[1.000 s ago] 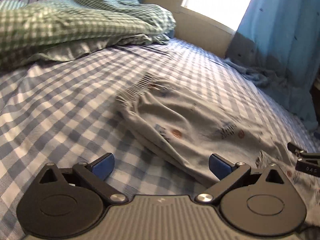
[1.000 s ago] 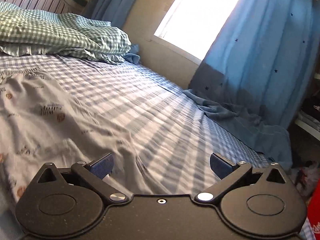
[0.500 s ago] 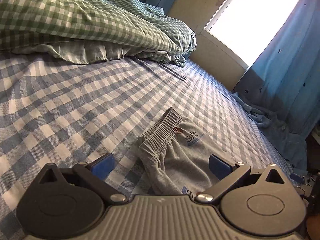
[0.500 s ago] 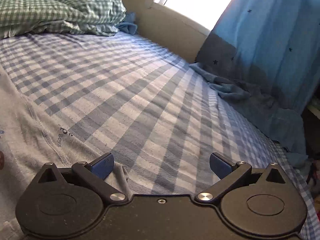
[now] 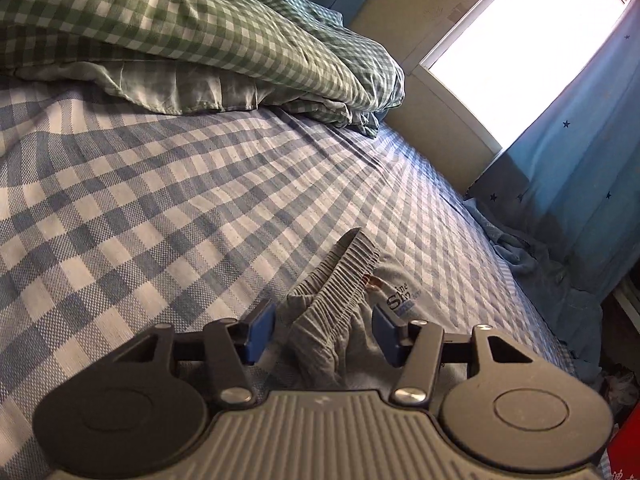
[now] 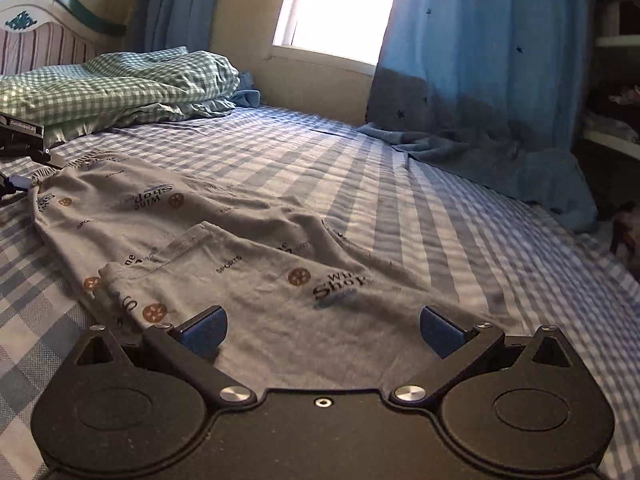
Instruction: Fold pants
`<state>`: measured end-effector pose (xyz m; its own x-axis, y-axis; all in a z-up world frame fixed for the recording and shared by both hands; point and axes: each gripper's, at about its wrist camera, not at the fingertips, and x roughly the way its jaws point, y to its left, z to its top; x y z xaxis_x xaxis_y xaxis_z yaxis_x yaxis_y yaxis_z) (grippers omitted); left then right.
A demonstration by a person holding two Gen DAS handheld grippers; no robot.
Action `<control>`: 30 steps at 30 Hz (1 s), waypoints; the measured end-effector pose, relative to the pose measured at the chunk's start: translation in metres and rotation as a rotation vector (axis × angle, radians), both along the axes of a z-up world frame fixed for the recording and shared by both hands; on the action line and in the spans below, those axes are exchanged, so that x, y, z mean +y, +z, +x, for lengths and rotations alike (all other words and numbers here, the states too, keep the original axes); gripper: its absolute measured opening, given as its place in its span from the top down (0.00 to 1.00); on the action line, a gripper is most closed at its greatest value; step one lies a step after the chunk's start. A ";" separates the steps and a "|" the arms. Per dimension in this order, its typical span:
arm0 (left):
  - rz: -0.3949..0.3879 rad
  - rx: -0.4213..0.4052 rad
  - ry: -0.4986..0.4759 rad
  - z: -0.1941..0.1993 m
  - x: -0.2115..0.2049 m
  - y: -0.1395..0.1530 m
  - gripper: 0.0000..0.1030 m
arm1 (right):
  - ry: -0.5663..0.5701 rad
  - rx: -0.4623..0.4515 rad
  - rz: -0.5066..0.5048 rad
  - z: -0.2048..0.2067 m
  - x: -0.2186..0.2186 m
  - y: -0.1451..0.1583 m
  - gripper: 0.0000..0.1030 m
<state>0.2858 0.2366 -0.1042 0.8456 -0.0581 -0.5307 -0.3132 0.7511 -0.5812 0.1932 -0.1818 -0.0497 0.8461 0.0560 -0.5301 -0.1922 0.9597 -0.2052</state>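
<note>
Grey printed pants (image 6: 240, 248) lie spread lengthwise on the blue checked bed sheet (image 6: 400, 200). Their gathered elastic waistband (image 5: 340, 280) stands bunched up between the blue pads of my left gripper (image 5: 324, 334). That gripper's jaws are closing, and a gap still shows on each side of the cloth. My right gripper (image 6: 320, 332) is open and low over the leg end of the pants, with flat fabric lying under and between its fingers. The left gripper's black housing (image 6: 22, 132) shows at the waistband end in the right wrist view.
A green checked duvet (image 5: 180, 28) is heaped at the head of the bed by a striped headboard (image 6: 36, 44). A blue curtain (image 6: 480, 80) hangs beside the bright window and pools on the far edge of the mattress. Shelves (image 6: 616, 40) stand at the right.
The left jaws have narrowed around the bunched waistband. The right gripper's view has swung from bare sheet back over the pants, which now lie stretched out ahead of it.
</note>
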 end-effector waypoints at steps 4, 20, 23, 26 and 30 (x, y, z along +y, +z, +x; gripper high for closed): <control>0.030 0.027 0.017 0.007 -0.008 0.004 0.41 | -0.024 0.013 -0.071 0.005 0.009 -0.007 0.01; 0.172 -0.001 0.036 0.010 -0.049 0.062 0.87 | -0.018 0.045 -0.055 0.011 0.005 -0.011 0.01; 0.240 -0.034 -0.021 0.010 -0.078 0.094 0.87 | -0.019 0.046 -0.047 0.011 0.004 -0.010 0.01; 0.294 -0.079 -0.094 0.005 -0.115 0.126 0.87 | -0.025 0.020 -0.006 0.008 -0.002 -0.004 0.01; 0.359 -0.159 -0.227 -0.008 -0.175 0.164 0.87 | -0.067 -0.054 0.069 -0.006 -0.026 0.012 0.01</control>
